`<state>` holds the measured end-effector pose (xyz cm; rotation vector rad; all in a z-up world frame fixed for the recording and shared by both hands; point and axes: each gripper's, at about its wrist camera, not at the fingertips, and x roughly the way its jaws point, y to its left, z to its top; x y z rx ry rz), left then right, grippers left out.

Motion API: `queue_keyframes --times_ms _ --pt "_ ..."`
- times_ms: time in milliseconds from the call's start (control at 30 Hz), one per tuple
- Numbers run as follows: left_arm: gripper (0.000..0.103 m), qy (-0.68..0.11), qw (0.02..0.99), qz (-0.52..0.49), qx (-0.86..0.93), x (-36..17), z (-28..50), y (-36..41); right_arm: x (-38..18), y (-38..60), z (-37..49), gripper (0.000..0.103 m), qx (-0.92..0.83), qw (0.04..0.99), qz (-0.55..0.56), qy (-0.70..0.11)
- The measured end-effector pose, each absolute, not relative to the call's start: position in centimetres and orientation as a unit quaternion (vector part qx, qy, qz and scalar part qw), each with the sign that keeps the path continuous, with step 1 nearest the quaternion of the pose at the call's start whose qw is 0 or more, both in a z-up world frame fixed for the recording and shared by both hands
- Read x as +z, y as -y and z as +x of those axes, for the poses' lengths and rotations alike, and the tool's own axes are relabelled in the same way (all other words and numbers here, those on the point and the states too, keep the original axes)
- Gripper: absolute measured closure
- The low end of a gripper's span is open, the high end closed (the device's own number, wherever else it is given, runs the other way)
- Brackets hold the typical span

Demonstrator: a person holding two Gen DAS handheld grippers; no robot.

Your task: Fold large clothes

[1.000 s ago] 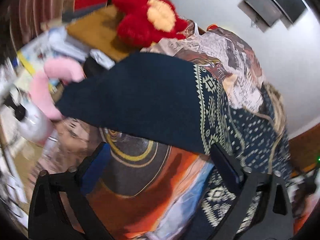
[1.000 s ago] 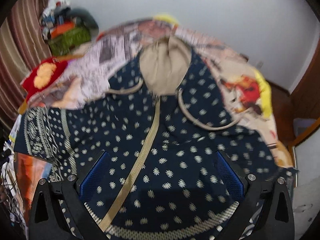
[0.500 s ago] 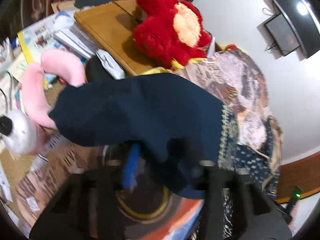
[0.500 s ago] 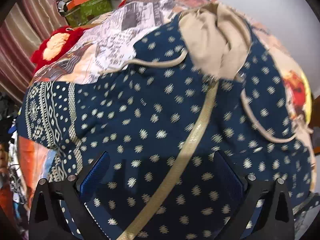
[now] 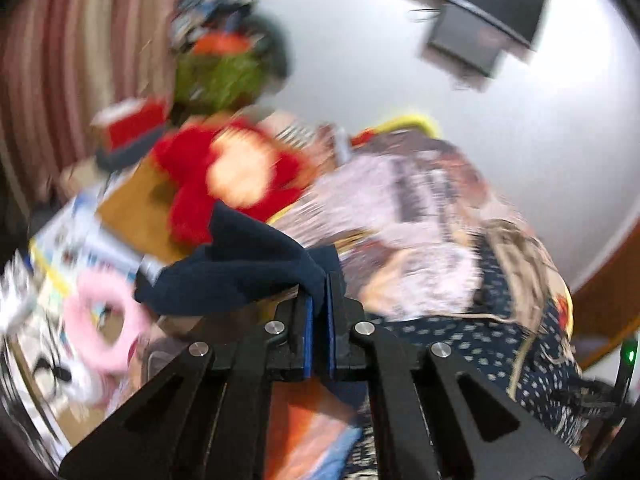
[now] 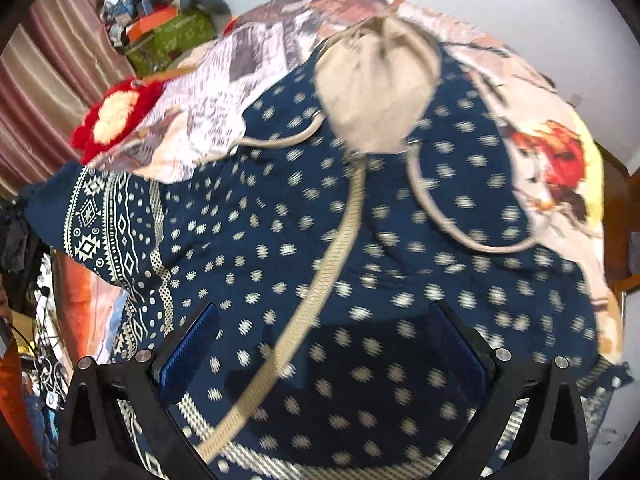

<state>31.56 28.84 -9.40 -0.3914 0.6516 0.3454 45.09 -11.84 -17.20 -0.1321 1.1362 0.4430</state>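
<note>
Since a moment ago the left tool (image 5: 319,308) has snapped closed, pinching the plain dark blue sleeve (image 5: 244,264) and lifting it up at frame centre. Everything there looks blurry. The right tool (image 6: 320,348) stays spread wide over the dotted blue garment (image 6: 400,216), lying flat on the bed (image 6: 552,120), tan hood (image 6: 376,92) toward the top.

The dress (image 6: 400,248) is navy with cream dots, a beige hood (image 6: 376,92) and a cream geometric border on its sleeve (image 6: 108,232). The plush toy (image 5: 232,184) is red with a peach face. The neck pillow (image 5: 104,320) is pink.
</note>
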Motion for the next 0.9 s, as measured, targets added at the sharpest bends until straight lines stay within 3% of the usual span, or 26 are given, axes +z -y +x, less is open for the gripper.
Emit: queue_keyframes --times_ms 233,467,700,800,900 --pt "0.099 -0.319 0.942 -0.087 0.054 -6.3 36.1 -15.9 -14.1 17.1 44.5 0.000 0.190 0.835 -0.042 -0.515" --pt "0.099 -0.436 0.897 -0.055 -0.051 -14.3 40.1 -4.6 -12.8 22.2 42.8 0.000 0.173 0.840 -0.027 -0.514" --pt "0.097 -0.546 0.831 -0.024 -0.105 -21.9 38.5 1.4 -13.7 23.9 41.0 0.000 0.169 0.833 -0.037 -0.526" --pt "0.090 -0.552 0.825 -0.020 -0.119 -21.9 36.5 0.4 -14.1 23.4 40.6 0.000 0.174 0.831 -0.039 -0.527" --pt "0.071 -0.543 0.833 -0.033 -0.104 -20.5 34.5 -2.6 -14.1 21.6 40.5 0.000 0.189 0.828 -0.046 -0.526"
